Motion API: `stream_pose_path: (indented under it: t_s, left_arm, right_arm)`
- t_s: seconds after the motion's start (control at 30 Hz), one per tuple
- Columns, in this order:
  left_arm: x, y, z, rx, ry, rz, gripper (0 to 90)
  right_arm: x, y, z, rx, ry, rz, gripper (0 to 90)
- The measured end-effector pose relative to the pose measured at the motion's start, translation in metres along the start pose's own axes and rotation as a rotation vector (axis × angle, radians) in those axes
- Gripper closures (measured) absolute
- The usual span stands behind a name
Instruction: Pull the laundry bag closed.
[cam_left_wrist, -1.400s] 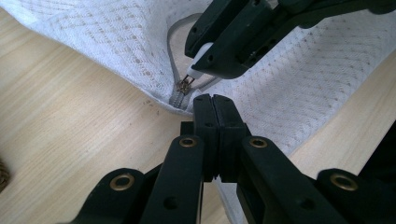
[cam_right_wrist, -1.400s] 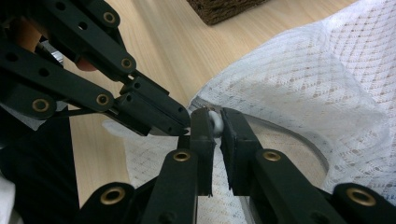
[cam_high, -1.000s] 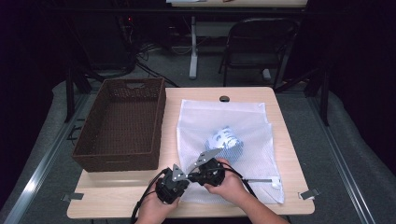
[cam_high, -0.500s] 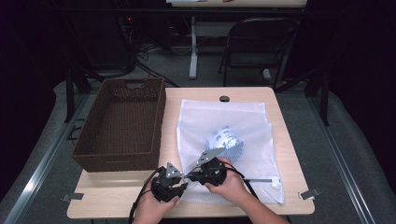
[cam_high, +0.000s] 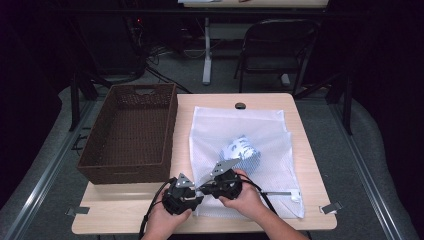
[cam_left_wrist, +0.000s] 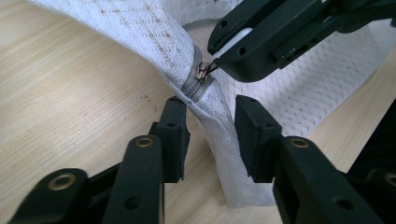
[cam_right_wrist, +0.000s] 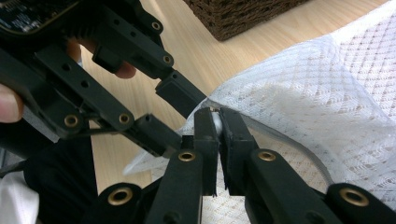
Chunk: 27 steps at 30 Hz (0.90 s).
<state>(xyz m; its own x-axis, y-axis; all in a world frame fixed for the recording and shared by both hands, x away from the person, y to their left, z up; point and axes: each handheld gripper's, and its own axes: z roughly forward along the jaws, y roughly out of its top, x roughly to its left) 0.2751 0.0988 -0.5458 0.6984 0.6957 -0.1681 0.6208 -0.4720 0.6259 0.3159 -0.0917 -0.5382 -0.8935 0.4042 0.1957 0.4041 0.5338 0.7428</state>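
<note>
The work in hand is the zip of a white mesh laundry bag (cam_high: 240, 150), and it looks barely started. The right gripper (cam_left_wrist: 215, 60) has its jaws pinched shut on the small metal zip pull (cam_left_wrist: 203, 73), which sits at the near corner of the bag, right at the gripper's tips. The left gripper (cam_left_wrist: 212, 135) is released: its jaws stand apart on either side of the bunched corner of the bag just below the pull, straddling the fabric without clamping it.

So the pull is caught, but the corner is not yet pinned. In my judgement, what is left is for the left gripper to close on the fabric, then for the right to run the pull along the edge of the bag. Something pale and patterned (cam_high: 243, 150) lies inside the bag, beyond both grippers. A brown basket (cam_high: 131, 131) stands beyond the left gripper, on the table (cam_high: 127, 210).
</note>
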Motion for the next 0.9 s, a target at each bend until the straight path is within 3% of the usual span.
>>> stream_pose_path:
  t_s: [0.17,0.37,0.9]
  left_arm:
    - [0.0011,0.0002,-0.0010,-0.006,0.005,-0.007,70.3]
    - [0.0033,0.0005,-0.0036,-0.026,0.025,-0.037,82.2]
    - [0.0011,0.0028,-0.0068,-0.026,0.069,0.011,86.9]
  right_arm:
    - [-0.0021,-0.0011,0.0002,0.007,0.008,0.016,86.1]
    - [-0.0044,-0.0021,0.0003,0.007,0.009,0.025,85.9]
    - [-0.0073,-0.0041,-0.0009,0.013,0.021,0.052,83.3]
